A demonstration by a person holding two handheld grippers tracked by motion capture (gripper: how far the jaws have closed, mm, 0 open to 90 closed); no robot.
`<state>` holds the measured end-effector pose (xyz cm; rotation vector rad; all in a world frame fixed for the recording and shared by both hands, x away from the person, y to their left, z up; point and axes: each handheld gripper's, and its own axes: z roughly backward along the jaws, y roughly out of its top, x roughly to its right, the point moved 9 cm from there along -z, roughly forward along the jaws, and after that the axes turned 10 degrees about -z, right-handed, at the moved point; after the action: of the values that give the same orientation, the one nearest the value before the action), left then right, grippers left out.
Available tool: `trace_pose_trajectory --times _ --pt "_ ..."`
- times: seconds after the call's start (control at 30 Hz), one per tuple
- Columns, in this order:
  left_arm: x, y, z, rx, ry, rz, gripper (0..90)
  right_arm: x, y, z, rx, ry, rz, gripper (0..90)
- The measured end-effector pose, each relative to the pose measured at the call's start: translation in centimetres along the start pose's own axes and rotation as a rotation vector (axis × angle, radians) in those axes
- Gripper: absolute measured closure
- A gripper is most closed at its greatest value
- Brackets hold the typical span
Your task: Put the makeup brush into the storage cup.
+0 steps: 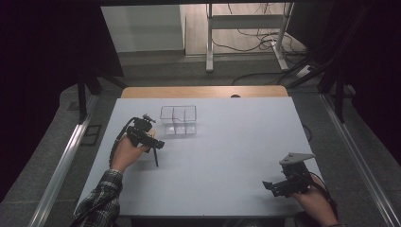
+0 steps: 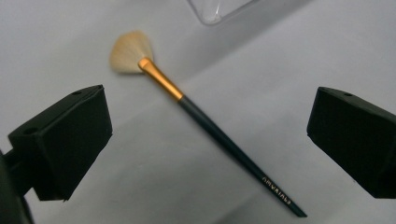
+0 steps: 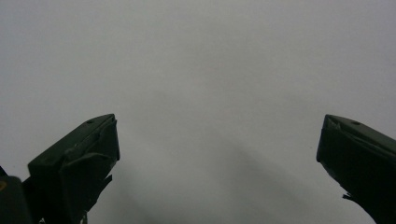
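A fan makeup brush [image 2: 205,123] with pale bristles, a gold ferrule and a dark handle lies flat on the white table. In the high view the brush [image 1: 155,157] shows just below my left gripper [image 1: 150,140]. The left gripper [image 2: 208,126] hovers over the brush, open, with the handle running between the two jaws and touching neither. A clear plastic divided organiser [image 1: 178,119] stands just beyond, and its corner [image 2: 219,9] shows at the top of the left gripper view. My right gripper [image 1: 270,185] rests open near the table's front right, over bare table [image 3: 210,93].
The white tabletop [image 1: 227,142] has a wooden strip along its far edge [image 1: 203,91]. Beyond it are a grey floor, a desk frame [image 1: 246,33] and loose cables. Dark curtains flank both sides.
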<state>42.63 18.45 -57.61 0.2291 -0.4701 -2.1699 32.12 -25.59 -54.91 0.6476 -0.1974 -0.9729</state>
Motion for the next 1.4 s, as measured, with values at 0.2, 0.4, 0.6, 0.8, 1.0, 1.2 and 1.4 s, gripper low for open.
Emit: trace_pose_trajectory --times 0.2,0.4,0.6,0.8,1.0,1.2,1.4 --pt "0.2 0.9 0.0 -0.008 -0.002 -0.004 1.4 0.0 0.0 -0.1 0.001 0.002 0.009 0.0" --pt "0.0 0.8 -0.8 -0.035 0.022 0.009 5.1 -0.1 -0.1 -0.1 -0.007 -0.001 0.012 0.0" --pt "-0.1 0.3 -1.7 -0.048 0.036 0.033 11.7 -0.1 -0.1 -0.1 -0.008 -0.003 0.018 0.0" --pt "-0.3 -0.3 -2.0 -0.054 0.035 0.062 26.0 -0.2 -0.1 -0.2 -0.014 -0.002 0.022 0.2" --pt "-0.3 -0.8 -2.5 -0.073 0.029 0.082 37.3 -0.2 -0.2 -0.2 -0.017 -0.002 0.025 0.2" --pt "-0.5 -1.0 -2.2 -0.077 0.033 0.118 56.0 -0.2 -0.2 -0.2 -0.018 -0.002 0.027 0.3" --pt "-1.2 -1.5 -1.9 -0.082 0.030 0.173 82.0 -0.3 -0.2 -0.2 -0.018 -0.001 0.034 0.4"
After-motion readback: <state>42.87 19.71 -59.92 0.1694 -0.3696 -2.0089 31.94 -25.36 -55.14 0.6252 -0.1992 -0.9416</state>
